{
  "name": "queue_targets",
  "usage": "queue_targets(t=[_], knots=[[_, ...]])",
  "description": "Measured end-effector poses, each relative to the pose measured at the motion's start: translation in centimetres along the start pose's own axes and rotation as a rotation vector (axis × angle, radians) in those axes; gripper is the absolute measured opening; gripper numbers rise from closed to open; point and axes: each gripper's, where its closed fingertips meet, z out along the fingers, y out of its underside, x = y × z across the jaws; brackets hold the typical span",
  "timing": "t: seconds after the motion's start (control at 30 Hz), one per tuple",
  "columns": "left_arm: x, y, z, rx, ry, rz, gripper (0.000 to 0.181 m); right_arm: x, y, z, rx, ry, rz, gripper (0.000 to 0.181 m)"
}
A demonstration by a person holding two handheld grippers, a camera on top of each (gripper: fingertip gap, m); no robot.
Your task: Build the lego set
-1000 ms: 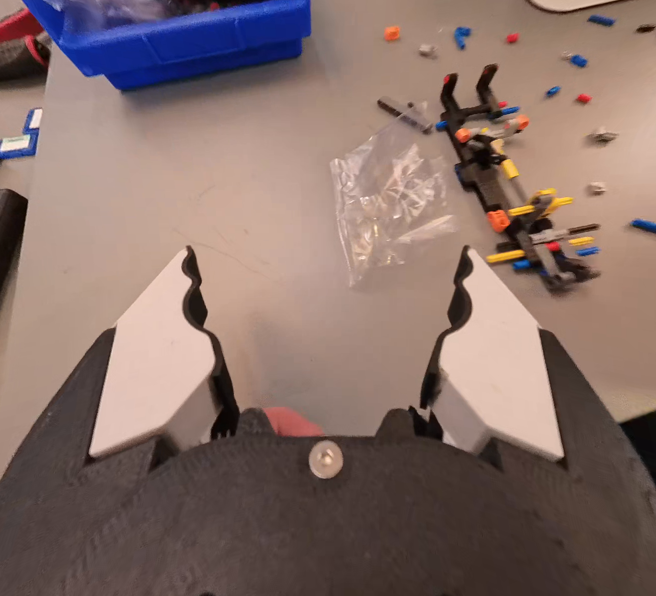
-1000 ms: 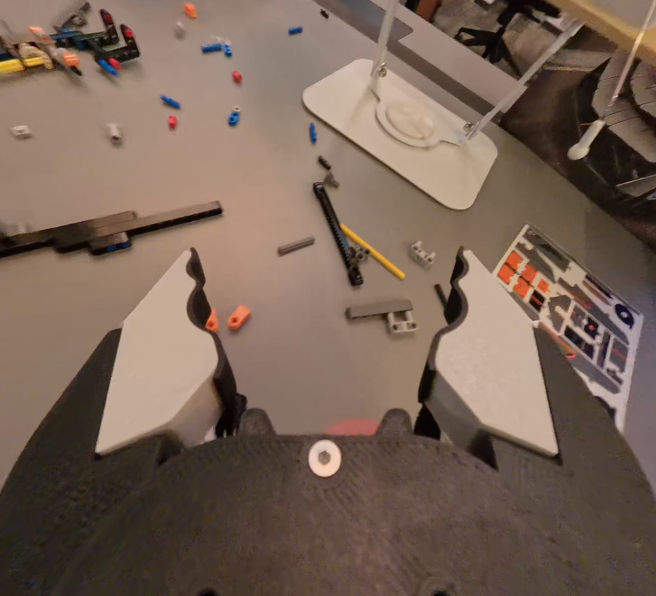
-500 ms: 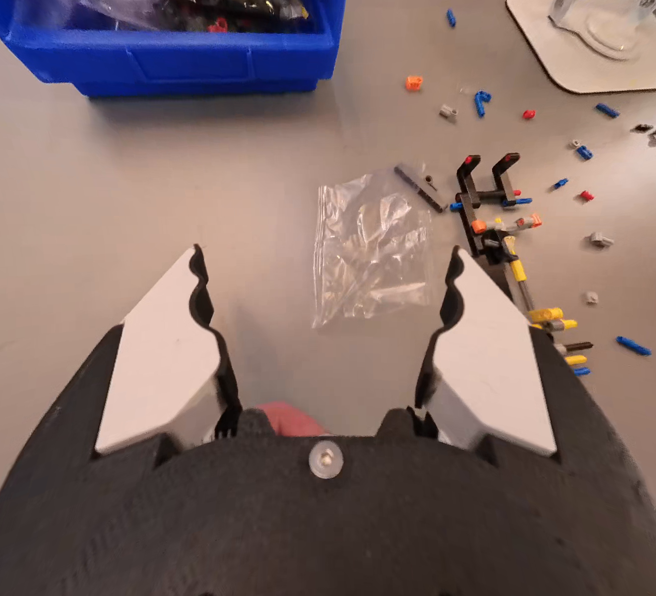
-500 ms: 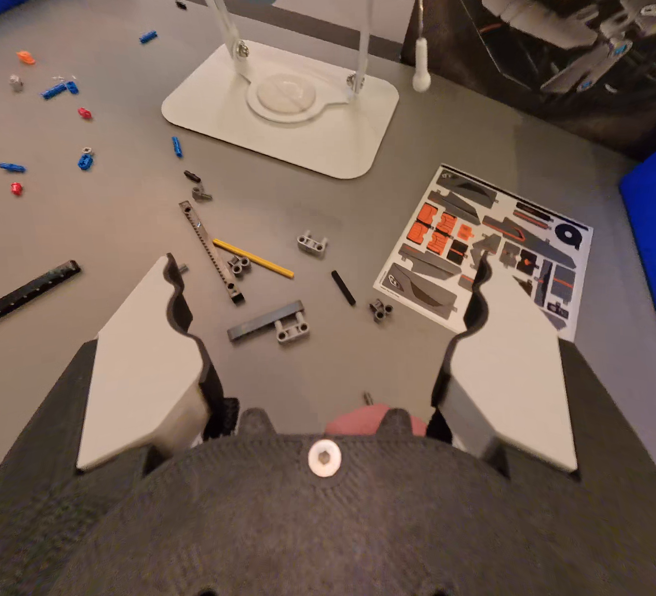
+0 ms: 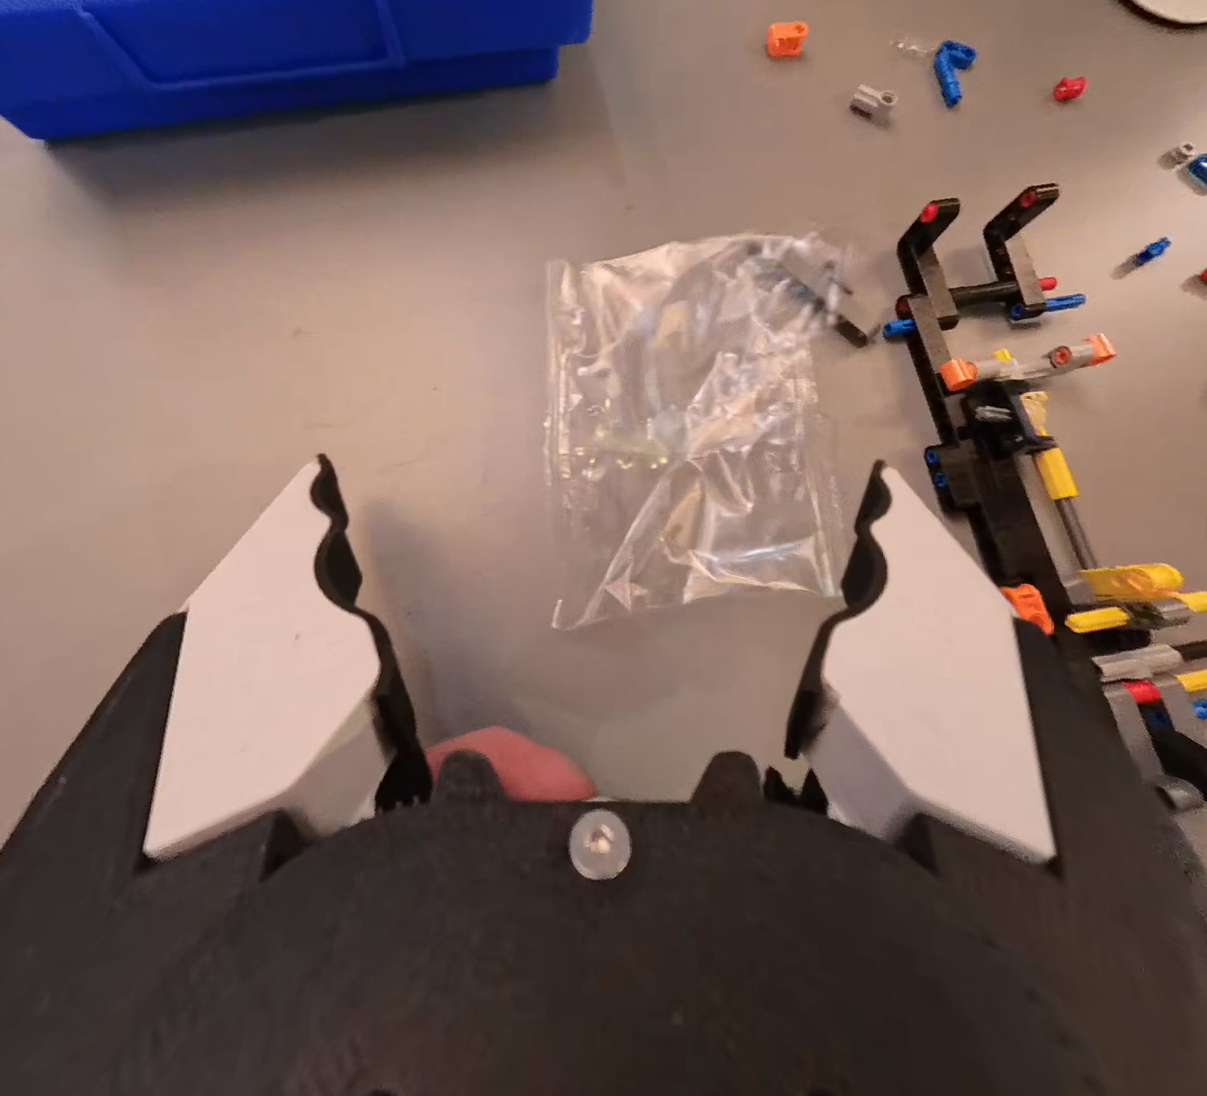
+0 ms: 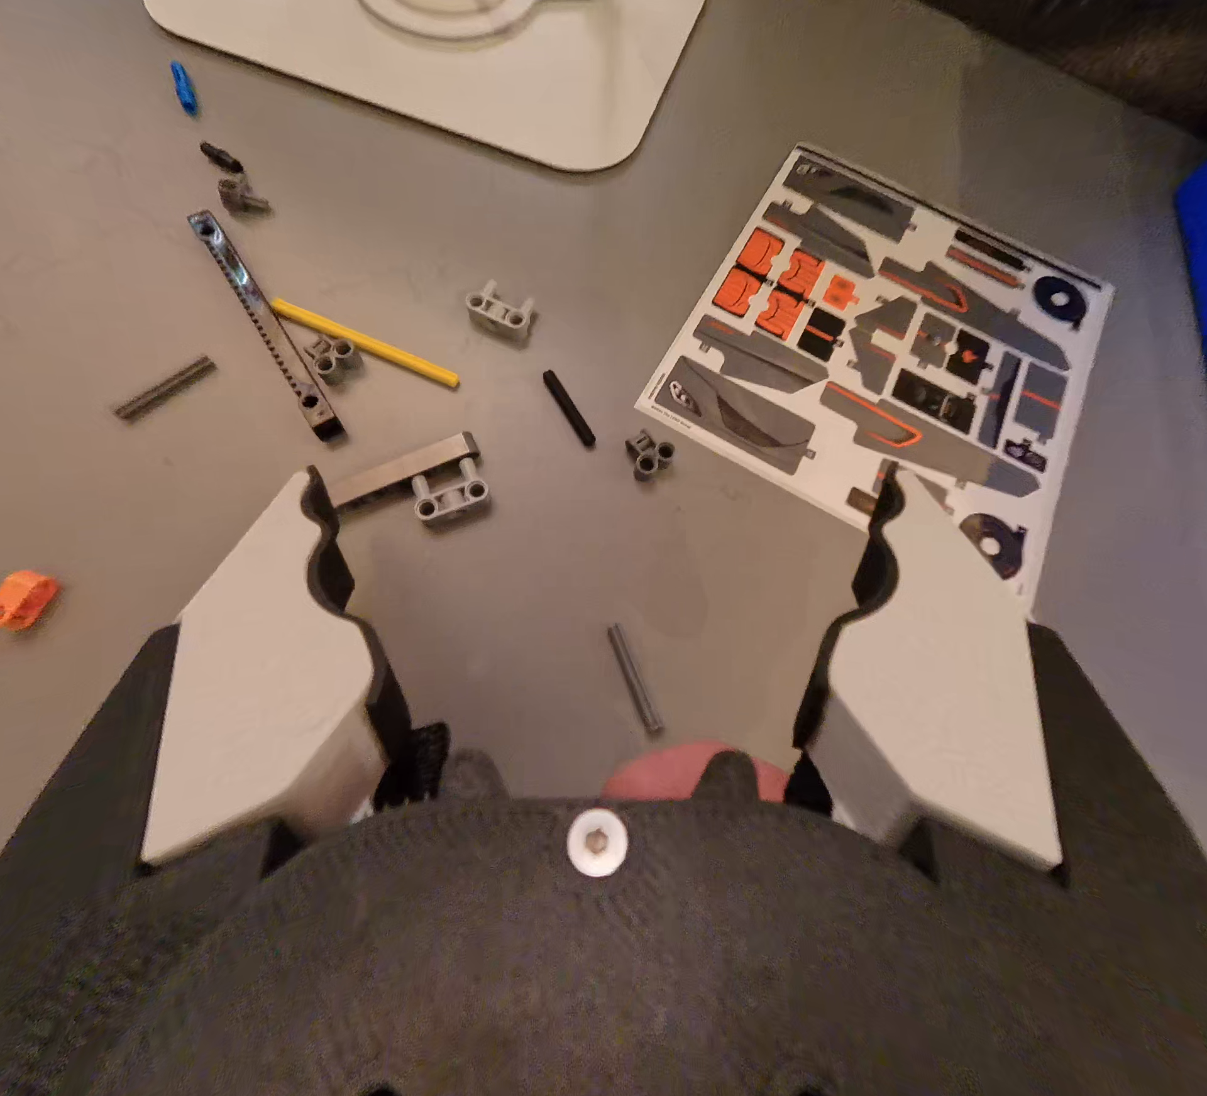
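Observation:
My left gripper [image 5: 597, 467] is open and empty above the grey table, just short of a clear plastic bag [image 5: 692, 425]. The part-built black lego frame [image 5: 980, 412] with yellow, orange and blue pieces lies to its right, partly behind my right finger. My right gripper [image 6: 597, 477] is open and empty over loose pieces: a grey beam with a connector [image 6: 418, 477], a black toothed rack [image 6: 264, 320], a yellow axle [image 6: 362, 341], a black axle [image 6: 568, 407], a grey connector [image 6: 650, 454] and a grey axle [image 6: 633, 676].
A blue bin [image 5: 294, 13] of bagged parts stands at the back left. Small loose pieces [image 5: 947, 72] lie scattered at the back right. A sticker sheet [image 6: 875, 359] lies to the right. A white stand base [image 6: 424, 20] sits behind. An orange piece [image 6: 26, 598] lies at the left. From the right gripper's tips to the yellow axle [image 6: 362, 341] is close to 6 centimetres.
My left gripper has moved forward toward the bag and frame. My right gripper has swung right and lower, from the black beam area to the pieces beside the sticker sheet. Both stayed open.

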Motion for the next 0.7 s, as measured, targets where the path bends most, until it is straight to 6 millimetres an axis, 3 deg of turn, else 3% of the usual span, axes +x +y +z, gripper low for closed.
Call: queue_targets(t=[0.13, 0.37, 0.7], knots=[[0.5, 0.1, 0.1, 0.001, 0.028, -0.007, 0.151, 1.4, 1.4, 0.8, -0.076, 0.104, -0.015, 0.144], [0.9, 0.4, 0.2, -0.024, 0.043, -0.014, 0.155, 0.4, 1.5, 1.1, -0.088, 0.050, 0.012, 0.130], [-0.2, 1.5, 0.4, -0.085, -0.014, -0.058, 0.147, -0.2, 2.0, 1.2, -0.116, -0.003, 0.042, 0.134]])
